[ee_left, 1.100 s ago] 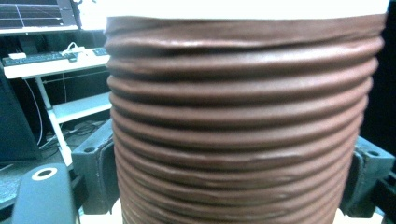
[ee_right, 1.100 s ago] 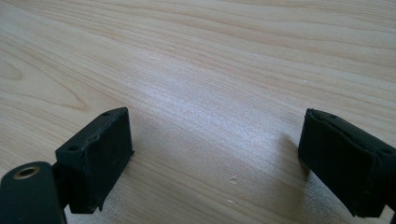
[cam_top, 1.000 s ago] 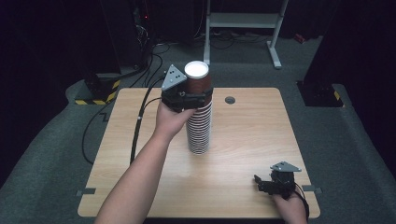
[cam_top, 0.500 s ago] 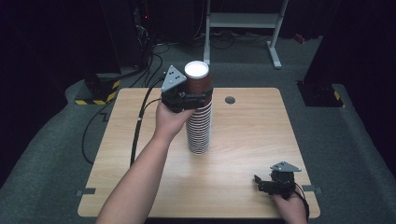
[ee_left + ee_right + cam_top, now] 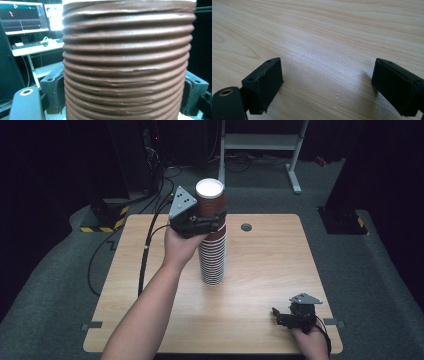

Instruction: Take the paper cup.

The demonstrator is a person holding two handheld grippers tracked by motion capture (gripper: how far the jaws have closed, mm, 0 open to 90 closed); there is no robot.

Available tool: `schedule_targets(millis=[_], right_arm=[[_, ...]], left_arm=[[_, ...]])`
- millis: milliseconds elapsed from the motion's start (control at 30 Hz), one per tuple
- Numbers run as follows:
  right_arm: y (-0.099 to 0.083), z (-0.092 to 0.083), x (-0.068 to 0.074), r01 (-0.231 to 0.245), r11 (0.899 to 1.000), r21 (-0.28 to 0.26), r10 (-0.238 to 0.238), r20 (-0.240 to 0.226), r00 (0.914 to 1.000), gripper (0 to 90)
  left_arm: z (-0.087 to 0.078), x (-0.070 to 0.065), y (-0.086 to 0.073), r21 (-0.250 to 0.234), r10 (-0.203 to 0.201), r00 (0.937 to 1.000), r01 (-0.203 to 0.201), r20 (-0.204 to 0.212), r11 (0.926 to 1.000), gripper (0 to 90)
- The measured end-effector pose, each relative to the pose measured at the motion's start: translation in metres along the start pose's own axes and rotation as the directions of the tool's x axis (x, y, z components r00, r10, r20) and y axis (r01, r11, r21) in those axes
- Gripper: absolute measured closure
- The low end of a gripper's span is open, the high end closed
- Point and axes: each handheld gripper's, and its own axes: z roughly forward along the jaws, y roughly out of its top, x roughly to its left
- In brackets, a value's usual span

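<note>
The wooden bench (image 5: 150,320) is seen from above; a tall stack of brown ribbed cups (image 5: 212,250) stands upright near its middle; the top cup (image 5: 209,199) is gripped at its sides by the left tool (image 5: 207,222), whose jaws have just been closing on it; the right tool (image 5: 287,317) rests at the bench's near right edge, jaws wide apart, nothing held.

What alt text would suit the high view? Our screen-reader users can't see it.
A person's left gripper, jaws either side, clasps the top of a tall stack of brown ribbed paper cups standing on a light wooden table; the jaws have just been closing. The right gripper rests open near the table's front right corner, and dark carpet and cables lie behind.
</note>
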Motion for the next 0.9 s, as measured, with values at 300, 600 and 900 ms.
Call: schedule_targets(millis=[300,600,900], right_arm=[[0.000,0.000,0.000,0.000,1.000,0.000,0.000,0.000,1.0000,9.4],[0.000,0.000,0.000,0.000,1.000,0.001,0.000,0.000,1.0000,9.4],[0.000,0.000,0.000,0.000,1.000,0.000,0.000,0.000,1.0000,9.4]], left_arm=[[-0.003,0.000,0.008,-0.050,-0.007,1.0000,0.006,-0.007,0.9988,16.8],[-0.006,0.003,0.020,-0.087,-0.017,0.9998,0.017,-0.005,0.9961,16.9],[-0.013,0.005,0.032,-0.140,-0.014,0.9998,0.012,-0.015,0.9901,17.0]])
